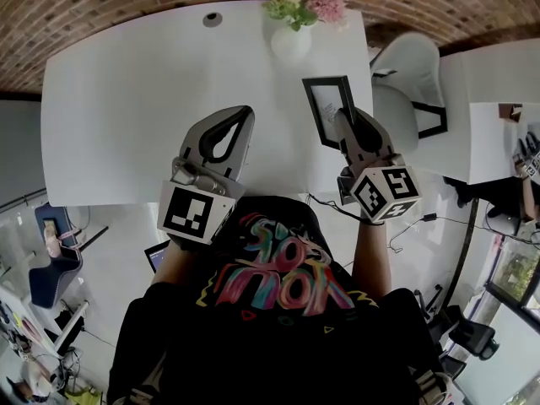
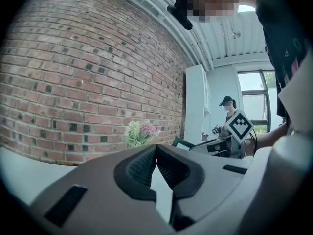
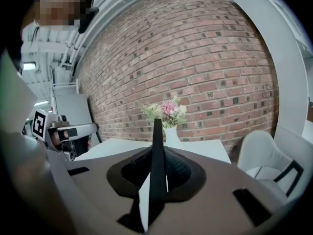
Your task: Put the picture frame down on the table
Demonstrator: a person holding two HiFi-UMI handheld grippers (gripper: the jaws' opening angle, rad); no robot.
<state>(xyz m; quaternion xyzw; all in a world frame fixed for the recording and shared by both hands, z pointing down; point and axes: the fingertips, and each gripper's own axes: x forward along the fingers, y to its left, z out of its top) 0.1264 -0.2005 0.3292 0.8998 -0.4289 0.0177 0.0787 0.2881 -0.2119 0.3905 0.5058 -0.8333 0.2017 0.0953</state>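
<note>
The picture frame (image 1: 327,108) is black with a white face, and it stands tilted over the right part of the white table (image 1: 126,99). My right gripper (image 1: 344,118) is shut on its near edge. In the right gripper view the frame (image 3: 157,131) shows edge-on as a thin black strip between the pads. My left gripper (image 1: 245,110) hovers over the table's middle, to the left of the frame. Its jaws are shut with nothing in them, and the tips meet in the left gripper view (image 2: 156,147).
A white vase of pink and white flowers (image 1: 291,36) stands at the table's far edge, close behind the frame. A white chair (image 1: 405,83) sits to the right of the table. A brick wall (image 3: 205,58) runs behind the table. Another person (image 2: 227,106) is further off on the right.
</note>
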